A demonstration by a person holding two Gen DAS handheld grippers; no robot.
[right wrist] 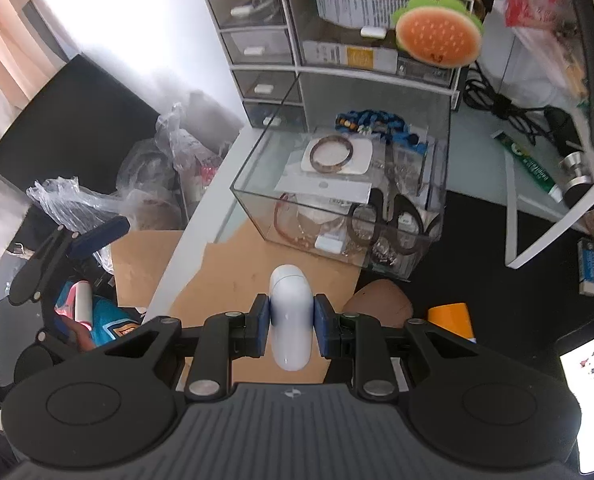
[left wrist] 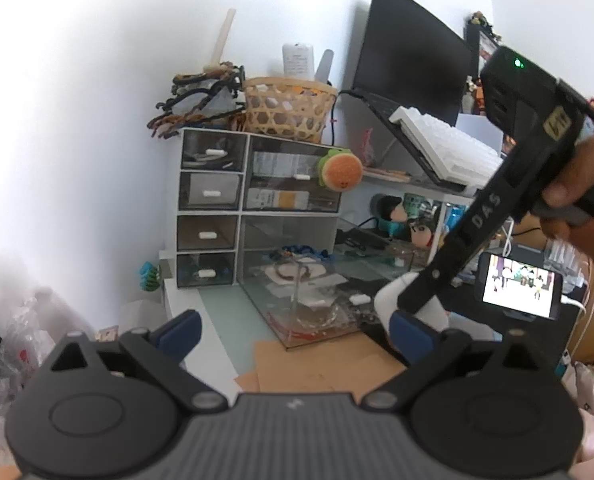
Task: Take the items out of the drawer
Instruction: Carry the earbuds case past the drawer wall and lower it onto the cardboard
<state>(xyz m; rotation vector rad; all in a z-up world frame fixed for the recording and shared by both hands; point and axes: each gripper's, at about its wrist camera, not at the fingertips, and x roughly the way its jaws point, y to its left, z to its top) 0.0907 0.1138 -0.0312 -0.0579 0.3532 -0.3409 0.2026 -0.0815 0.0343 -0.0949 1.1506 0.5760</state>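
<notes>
A clear drawer (right wrist: 257, 184) stands pulled out of the grey organiser (right wrist: 265, 40) onto the desk. In it lie a brown bangle (right wrist: 331, 154), black scissors (right wrist: 393, 216), blue beads (right wrist: 377, 120) and papers. My right gripper (right wrist: 290, 314) is shut on a white rounded case (right wrist: 289, 328), held above the cardboard in front of the drawer. In the left wrist view the drawer (left wrist: 297, 304) is ahead, and the right gripper (left wrist: 411, 304) with the white case (left wrist: 391, 300) hangs at its right corner. My left gripper (left wrist: 297, 332) is open, empty, in front of the drawer.
A burger plush (right wrist: 437, 36) hangs on the organiser's front. A woven basket (left wrist: 289, 108) sits on top. To the right are a laptop (left wrist: 409, 60), a white keyboard (left wrist: 449, 148) and a lit phone (left wrist: 521, 288). Plastic bags (right wrist: 157, 168) lie left of the desk.
</notes>
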